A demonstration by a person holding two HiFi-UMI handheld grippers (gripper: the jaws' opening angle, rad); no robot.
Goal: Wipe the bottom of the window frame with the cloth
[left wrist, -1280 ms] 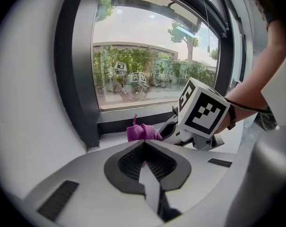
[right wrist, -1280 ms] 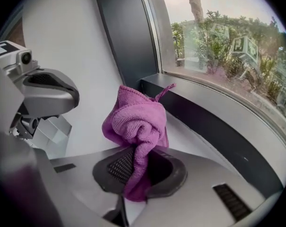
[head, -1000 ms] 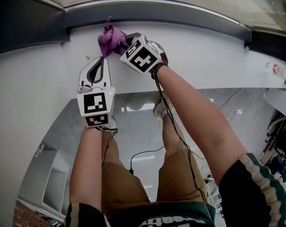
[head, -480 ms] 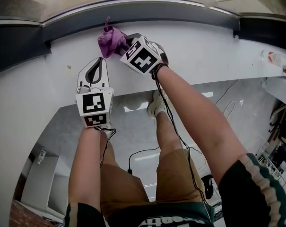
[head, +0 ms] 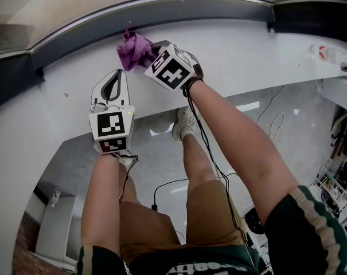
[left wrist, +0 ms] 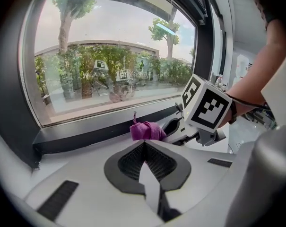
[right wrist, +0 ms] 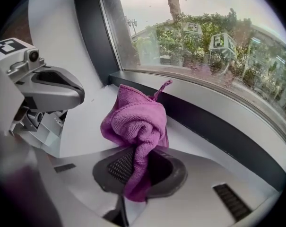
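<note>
Though crumpled in the right gripper (right wrist: 139,168), nubby purple cloth (right wrist: 135,122).

The right gripper (head: 149,51) holds the purple cloth (head: 133,48) at the window frame (head: 219,9) bottom, left gripper (head: 117,76) nearby.

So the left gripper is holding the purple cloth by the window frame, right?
Not quite. It is the right gripper that holds the purple cloth by the window frame. The right gripper view shows its jaws shut on the cloth. The left gripper is shut with nothing in it.
</note>
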